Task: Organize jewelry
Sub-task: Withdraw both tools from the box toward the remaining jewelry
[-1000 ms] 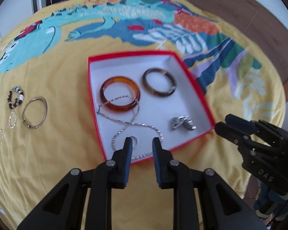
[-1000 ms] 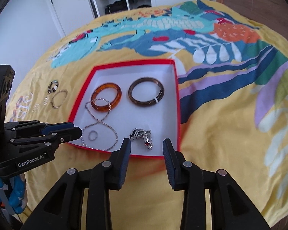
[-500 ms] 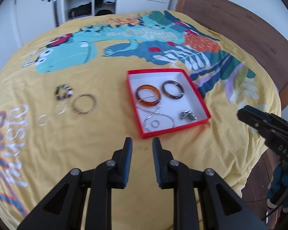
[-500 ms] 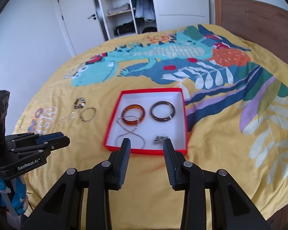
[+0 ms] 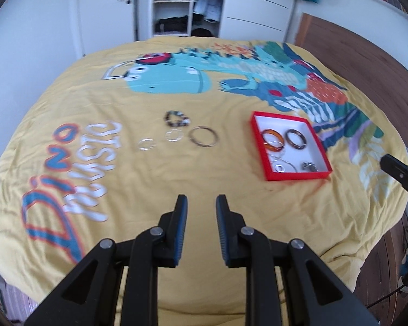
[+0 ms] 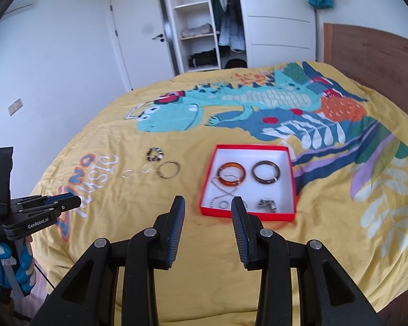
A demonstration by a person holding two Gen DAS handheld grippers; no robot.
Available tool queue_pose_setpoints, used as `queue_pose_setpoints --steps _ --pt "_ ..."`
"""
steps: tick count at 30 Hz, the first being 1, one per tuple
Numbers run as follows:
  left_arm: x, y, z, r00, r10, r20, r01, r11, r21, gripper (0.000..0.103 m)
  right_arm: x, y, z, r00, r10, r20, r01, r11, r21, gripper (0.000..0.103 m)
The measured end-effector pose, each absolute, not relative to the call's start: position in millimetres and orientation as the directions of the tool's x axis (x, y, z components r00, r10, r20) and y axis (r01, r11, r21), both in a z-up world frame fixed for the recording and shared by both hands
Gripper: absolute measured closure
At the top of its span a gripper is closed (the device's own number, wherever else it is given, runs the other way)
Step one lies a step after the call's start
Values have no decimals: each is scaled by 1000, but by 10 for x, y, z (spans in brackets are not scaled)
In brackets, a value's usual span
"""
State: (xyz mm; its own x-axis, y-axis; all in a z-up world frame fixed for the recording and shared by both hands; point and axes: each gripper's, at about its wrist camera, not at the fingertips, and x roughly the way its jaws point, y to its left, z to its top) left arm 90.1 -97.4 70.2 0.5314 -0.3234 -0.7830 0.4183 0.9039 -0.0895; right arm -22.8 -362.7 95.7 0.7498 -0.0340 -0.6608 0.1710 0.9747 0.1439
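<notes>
A red box point(image 5: 296, 175) point(image 6: 247, 214) with a white inside lies on the yellow bedspread. It holds an amber bangle point(image 5: 273, 139) point(image 6: 231, 175), a dark brown bangle point(image 5: 296, 138) point(image 6: 266, 175), a silver chain point(image 5: 281, 163) point(image 6: 223, 193), a small ring point(image 6: 223, 204) and a silver clump point(image 5: 310, 166) point(image 6: 268, 205). Left of the box lie a beaded bracelet point(image 5: 176, 118) point(image 6: 155, 154), a metal bangle point(image 5: 204, 136) point(image 6: 169, 170) and two thin hoops point(image 5: 174, 135) point(image 5: 147, 144). My left gripper point(image 5: 201, 203) hovers open and empty, well short of the loose pieces. My right gripper point(image 6: 208, 203) is open and empty, high in front of the box.
The bedspread point(image 5: 122, 190) with a dinosaur print covers a bed. A wooden headboard point(image 6: 372, 54) stands at the right. Behind the bed are an open wardrobe point(image 6: 198, 27) and a door point(image 6: 138, 35). A gloved hand point(image 6: 21, 266) holds the left gripper at the bed's left edge.
Both grippers have drawn back and risen away from the red box, so the whole bed now shows. The left wrist view has swung left toward the loose pieces. Jaw gaps are unchanged.
</notes>
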Motion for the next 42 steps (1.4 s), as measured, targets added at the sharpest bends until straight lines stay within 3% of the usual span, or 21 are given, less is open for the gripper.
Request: queue_pose_setpoints --steps 4,6,12,25,36,42 --pt "862 -659 738 555 -309 -772 370 923 -104 80 -295 -3399 1069 762 -23 -647 138 982 128 68" --pt "839 -501 738 564 -305 -768 347 931 -115 74 -318 -3304 1112 765 -20 -643 125 985 118 68" --pt "821 -134 641 572 -290 -768 287 947 -144 74 -276 -3099 1143 763 -9 -646 96 990 100 68" --pt "944 361 19 541 -229 -809 143 973 -180 74 132 -2807 621 704 95 -704 25 987 159 68" --pt "952 180 -499 451 -187 -873 221 971 -93 74 458 -2703 -113 575 177 -799 15 974 227 68" --pt "1052 6 -597 426 -217 -879 271 957 -105 74 656 -2684 -388 524 197 -829 12 971 238 68"
